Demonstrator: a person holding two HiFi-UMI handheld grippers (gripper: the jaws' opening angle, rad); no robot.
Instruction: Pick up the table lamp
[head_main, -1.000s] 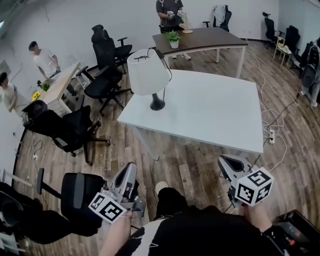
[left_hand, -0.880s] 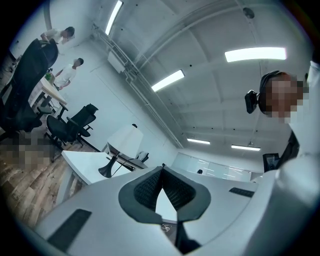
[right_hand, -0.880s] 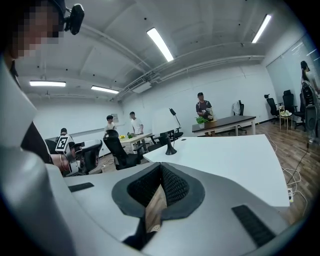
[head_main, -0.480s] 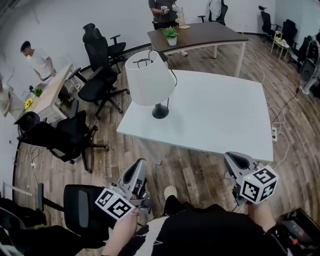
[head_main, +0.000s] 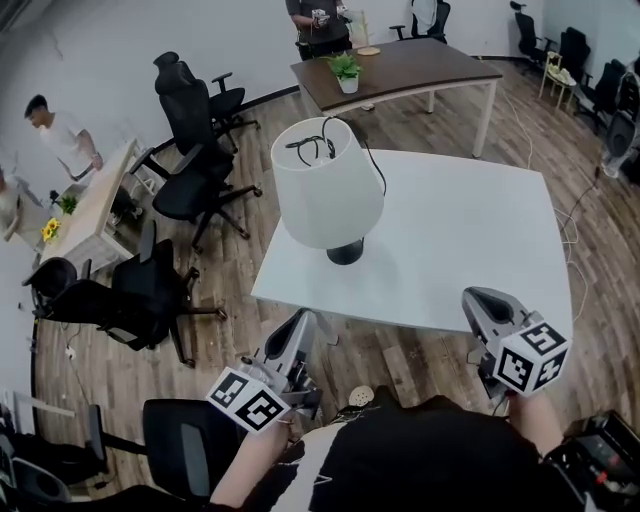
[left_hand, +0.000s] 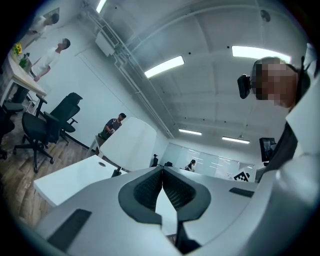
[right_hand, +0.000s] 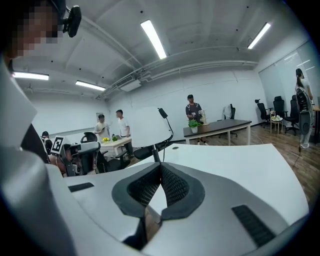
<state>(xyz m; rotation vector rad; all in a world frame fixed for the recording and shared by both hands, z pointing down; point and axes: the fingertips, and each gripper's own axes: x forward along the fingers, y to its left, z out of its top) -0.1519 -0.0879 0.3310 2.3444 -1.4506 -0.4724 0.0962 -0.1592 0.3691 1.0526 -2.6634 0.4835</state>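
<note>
Reaching | table lamp (head_main: 327, 195) at 12 o'clock, near desk (head_main: 470, 240) edge | left gripper (head_main: 301, 328), right gripper (head_main: 479, 303) short of desk, fingers pressed together, empty: I judge lamp beyond reach

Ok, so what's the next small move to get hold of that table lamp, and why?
Probably reach the left gripper forward toward the lamp, opening its jaws: both it and the right gripper are shut and empty, short of the white table, and left is nearer.
</note>
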